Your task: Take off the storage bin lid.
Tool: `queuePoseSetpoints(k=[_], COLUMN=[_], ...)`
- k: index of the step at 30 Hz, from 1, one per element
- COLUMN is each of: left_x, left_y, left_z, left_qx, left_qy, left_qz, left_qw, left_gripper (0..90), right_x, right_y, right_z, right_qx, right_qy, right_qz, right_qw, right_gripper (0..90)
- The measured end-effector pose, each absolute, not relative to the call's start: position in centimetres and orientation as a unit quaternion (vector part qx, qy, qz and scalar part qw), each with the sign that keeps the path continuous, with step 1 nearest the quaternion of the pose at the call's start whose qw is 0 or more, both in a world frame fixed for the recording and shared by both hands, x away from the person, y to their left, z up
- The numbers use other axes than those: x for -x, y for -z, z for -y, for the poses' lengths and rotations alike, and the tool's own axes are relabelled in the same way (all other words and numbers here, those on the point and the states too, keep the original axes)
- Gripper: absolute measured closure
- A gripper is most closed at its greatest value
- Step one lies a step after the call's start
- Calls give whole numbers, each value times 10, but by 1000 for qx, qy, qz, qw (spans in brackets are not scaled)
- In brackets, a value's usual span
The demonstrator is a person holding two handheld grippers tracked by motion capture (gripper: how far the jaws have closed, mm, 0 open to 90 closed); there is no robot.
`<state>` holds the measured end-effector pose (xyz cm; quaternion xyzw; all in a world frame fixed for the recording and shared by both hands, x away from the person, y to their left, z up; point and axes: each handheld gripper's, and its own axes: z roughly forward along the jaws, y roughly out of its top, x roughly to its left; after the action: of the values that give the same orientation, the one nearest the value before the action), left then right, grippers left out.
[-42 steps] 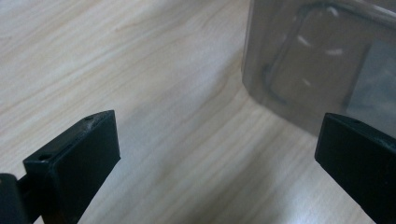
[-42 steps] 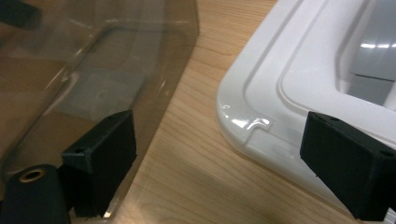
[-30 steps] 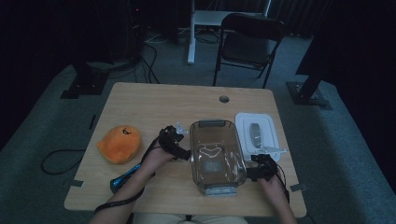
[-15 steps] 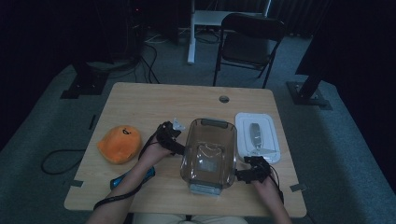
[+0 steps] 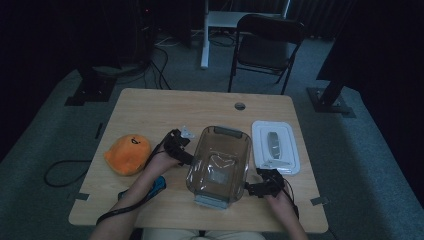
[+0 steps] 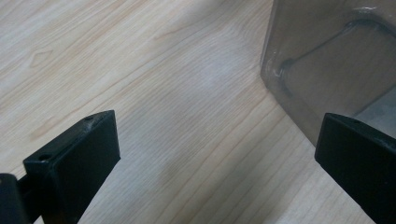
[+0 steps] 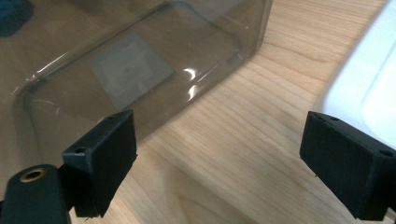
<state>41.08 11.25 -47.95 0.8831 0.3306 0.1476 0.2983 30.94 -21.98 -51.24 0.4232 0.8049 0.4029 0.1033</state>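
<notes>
High view: clear smoky plastic container, upright, between two wide-open hand-held grippers.

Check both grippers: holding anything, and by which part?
Nothing is held. The left gripper and right gripper both stand open beside the clear container, with bare table between their jaws.

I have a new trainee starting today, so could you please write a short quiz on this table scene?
1. True or false: the left tool is shut on the clear plastic container.
2. What lies on the table right of the container? A) white lid B) orange plush toy C) metal bowl
3. Fill in: the right tool has its jaws ____.

Key: 1 false, its jaws stand open beside the container. 2 A, the white lid; the orange plush toy lies at the left. 3 open.
</notes>
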Motion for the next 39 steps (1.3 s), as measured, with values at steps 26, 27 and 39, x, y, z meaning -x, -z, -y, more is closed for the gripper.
queuePoseSetpoints(k=[26,27,39], left_x=[-400,-399,-372], left_y=[471,468,432], left_z=[-147,-150,-174], left_qx=[-874,-873,-866], left_qy=[-138,-138,-150], left_qz=[-361,-363,-353], left_qw=[295,295,322], left_gripper=[6,6,6], right_x=[-306,-306,-295], right_y=[514,514,515], right_z=[198,199,220], right_qx=[-386,-386,-382], right_qy=[-401,-398,-383], right_qz=[-825,-826,-831], right_qw=[98,104,130], right_gripper=[106,105,106])
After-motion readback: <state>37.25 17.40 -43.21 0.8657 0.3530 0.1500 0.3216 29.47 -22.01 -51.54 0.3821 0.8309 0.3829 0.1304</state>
